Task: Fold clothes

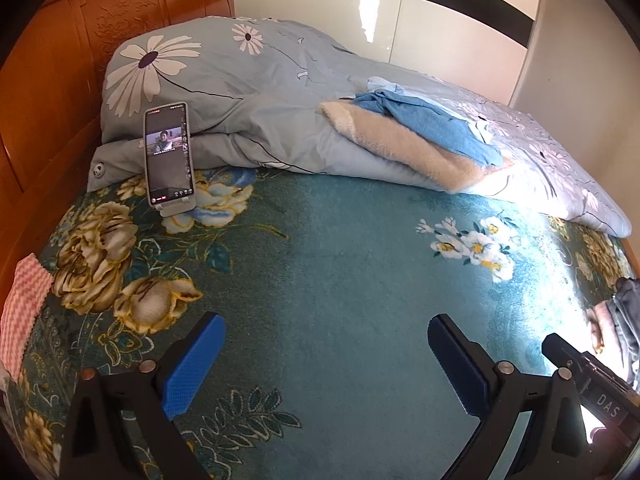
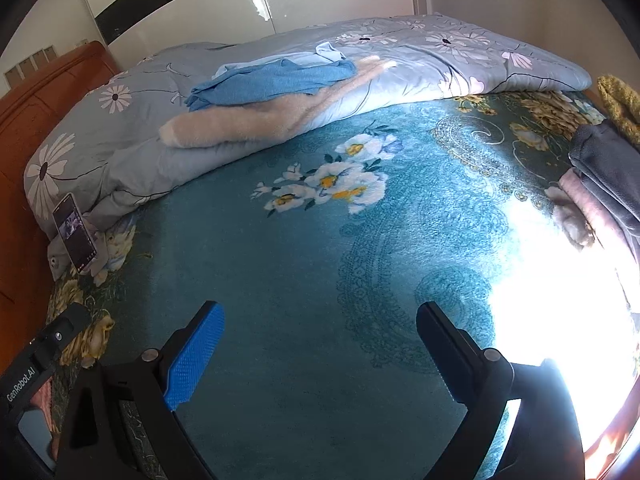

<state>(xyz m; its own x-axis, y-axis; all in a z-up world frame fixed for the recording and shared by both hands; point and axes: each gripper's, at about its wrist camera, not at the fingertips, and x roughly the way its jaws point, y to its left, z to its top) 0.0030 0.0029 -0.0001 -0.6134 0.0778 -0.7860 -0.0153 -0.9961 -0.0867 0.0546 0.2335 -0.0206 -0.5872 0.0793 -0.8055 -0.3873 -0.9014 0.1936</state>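
Note:
A blue garment (image 1: 436, 120) lies crumpled on a beige fleece (image 1: 404, 144) on top of the rolled quilt at the far side of the bed; both also show in the right wrist view, the garment (image 2: 272, 82) above the fleece (image 2: 248, 122). A pile of grey and pink clothes (image 2: 604, 176) sits at the bed's right edge, seen too in the left wrist view (image 1: 620, 320). My left gripper (image 1: 324, 340) is open and empty, low over the teal floral bedspread (image 1: 320, 264). My right gripper (image 2: 320, 332) is open and empty over the same bedspread (image 2: 304, 256).
A phone on a stand (image 1: 168, 156) leans against the flowered quilt (image 1: 224, 80) near the wooden headboard (image 1: 60, 72). A pink-white cloth (image 1: 22, 312) lies at the left edge. A yellow knit (image 2: 620, 100) lies far right. Strong sun glare (image 2: 560, 280) covers the bed's right side.

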